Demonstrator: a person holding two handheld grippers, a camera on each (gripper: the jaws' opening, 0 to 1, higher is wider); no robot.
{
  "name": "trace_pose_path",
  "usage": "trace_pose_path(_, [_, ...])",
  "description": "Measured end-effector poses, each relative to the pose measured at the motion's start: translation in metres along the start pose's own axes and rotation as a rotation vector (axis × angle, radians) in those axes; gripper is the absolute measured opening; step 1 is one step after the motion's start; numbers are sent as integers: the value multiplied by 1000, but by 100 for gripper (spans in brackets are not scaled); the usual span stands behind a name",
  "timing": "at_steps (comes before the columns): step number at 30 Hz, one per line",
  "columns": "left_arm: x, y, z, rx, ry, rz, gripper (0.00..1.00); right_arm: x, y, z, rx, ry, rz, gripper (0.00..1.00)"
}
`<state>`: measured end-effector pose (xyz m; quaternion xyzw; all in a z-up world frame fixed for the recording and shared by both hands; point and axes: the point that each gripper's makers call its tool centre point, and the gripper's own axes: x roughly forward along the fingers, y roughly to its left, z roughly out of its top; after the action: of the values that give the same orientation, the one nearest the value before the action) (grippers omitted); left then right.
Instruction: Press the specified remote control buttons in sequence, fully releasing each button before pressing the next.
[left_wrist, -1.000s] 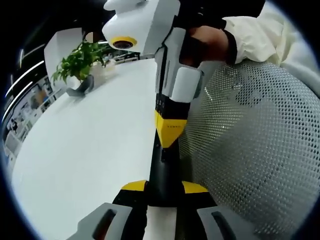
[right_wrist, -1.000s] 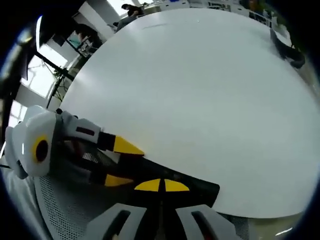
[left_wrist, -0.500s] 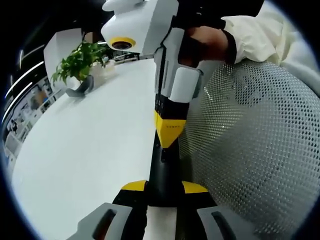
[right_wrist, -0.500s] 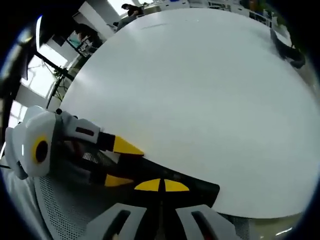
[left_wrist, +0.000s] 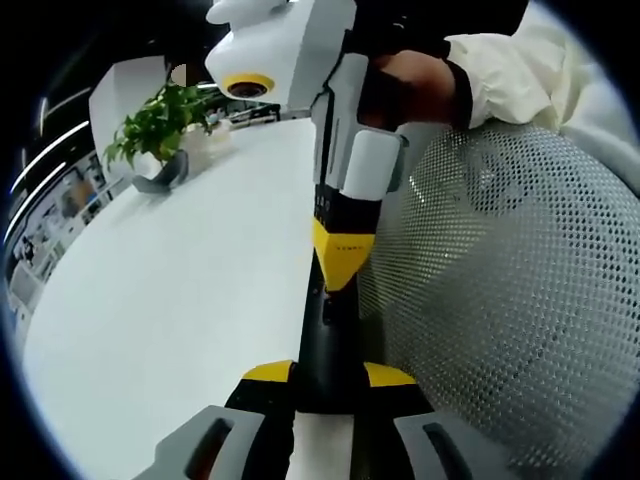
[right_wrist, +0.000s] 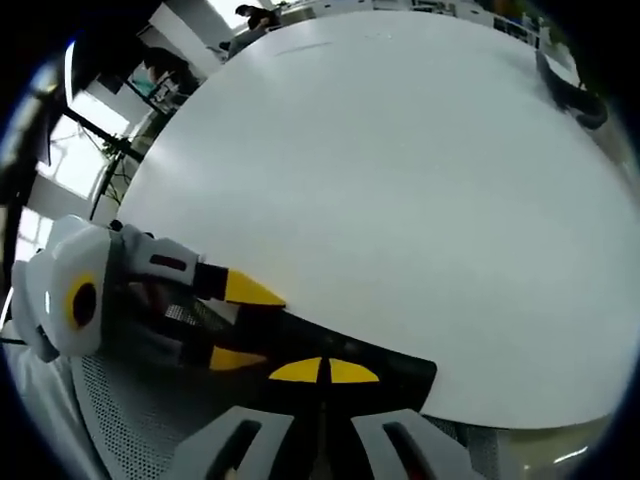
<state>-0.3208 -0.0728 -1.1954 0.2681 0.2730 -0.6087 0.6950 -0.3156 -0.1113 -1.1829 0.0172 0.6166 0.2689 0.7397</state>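
Note:
A slim black remote control (left_wrist: 328, 340) lies along the white table's edge, and my left gripper (left_wrist: 328, 375) is shut on its near end with a yellow-tipped jaw on each side. My right gripper (left_wrist: 343, 278) comes down from above, jaws together, its yellow tip resting on the remote's far half. A hand (left_wrist: 420, 85) in a cream sleeve holds it. In the right gripper view, my right gripper (right_wrist: 325, 371) is shut over the remote (right_wrist: 395, 362). The left gripper (right_wrist: 238, 322) clamps the remote from the left.
The white table (left_wrist: 170, 290) stretches away to the left. A potted plant (left_wrist: 155, 125) stands at its far end, its dark pot (right_wrist: 570, 95) at the upper right in the right gripper view. A grey mesh chair back (left_wrist: 510, 300) presses close beside the remote.
Almost nothing: the right gripper has shifted very slightly over the remote, and the left gripper holds still.

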Motion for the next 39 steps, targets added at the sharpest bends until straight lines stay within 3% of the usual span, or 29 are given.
trace_pose_path(7, [0,0,0,2,0,0,24,-1,2,-1,40,1,25,0])
trace_pose_path(13, [0,0,0,0,-1,0,24,5,5,-9,14,53,18,0])
trace_pose_path(39, [0,-1,0,12,1,-3,25,6,5,-13,48,73,56,0])
